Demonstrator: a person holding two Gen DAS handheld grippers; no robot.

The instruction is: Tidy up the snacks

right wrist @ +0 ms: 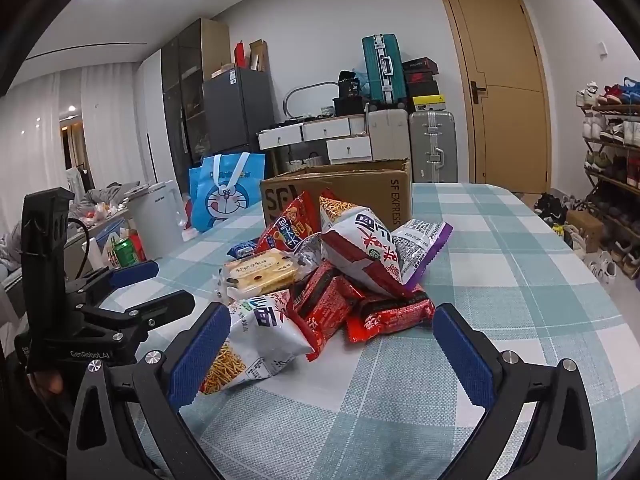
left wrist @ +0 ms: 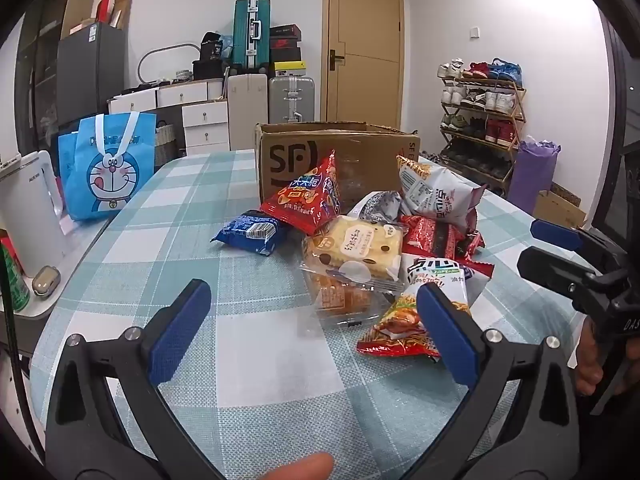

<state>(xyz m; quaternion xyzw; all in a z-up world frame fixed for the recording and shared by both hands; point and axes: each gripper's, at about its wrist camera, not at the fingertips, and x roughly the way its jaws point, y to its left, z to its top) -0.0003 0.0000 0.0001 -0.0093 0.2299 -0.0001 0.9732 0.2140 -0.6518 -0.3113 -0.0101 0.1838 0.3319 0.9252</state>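
While both tongs stand wide w/ nothing between the pads, the snack pile sits mid-counter on the checked cloth, just in front of the open SF cardboard box (left wrist: 336,160). Left tongs (left wrist: 312,328) hover low over bare cloth near the pile's front edge; right tongs (right wrist: 332,356) face the pile from the other side, their left pad right by the white noodle-snack bag (right wrist: 256,340).

Handling, as a guess: the puffed bags, e.g. the red triangular chip bag (left wrist: 308,196) and the big white-and-red bag (right wrist: 360,248), look light, air-filled, slick film, so they may squirm or pop if pinched mid-belly. Better to take them by a crimped end seam or a corner. The clear-wrapped cake (left wrist: 360,248) & the clear tray of pastries (left wrist: 340,296) under it look soft, crushable; grip the tray rim or wrapper edge, gently. The flat red packets (right wrist: 380,312) are thin & stiffer, should pinch ok at an edge. The blue cookie pack (left wrist: 252,232) lies apart at the pile's left, easiest pick.

Views differ: left wrist cam shows the blue pack fully, the pastry tray, & the right tongs' blue pad at the right edge. Right wrist cam shows the purple-edged bag (right wrist: 424,244) behind the pile, the box's "SF EXPRESS" side, a white kettle (right wrist: 156,216), a green can, & the left tongs from the side. The Doraemon tote (left wrist: 104,168) shows in both.
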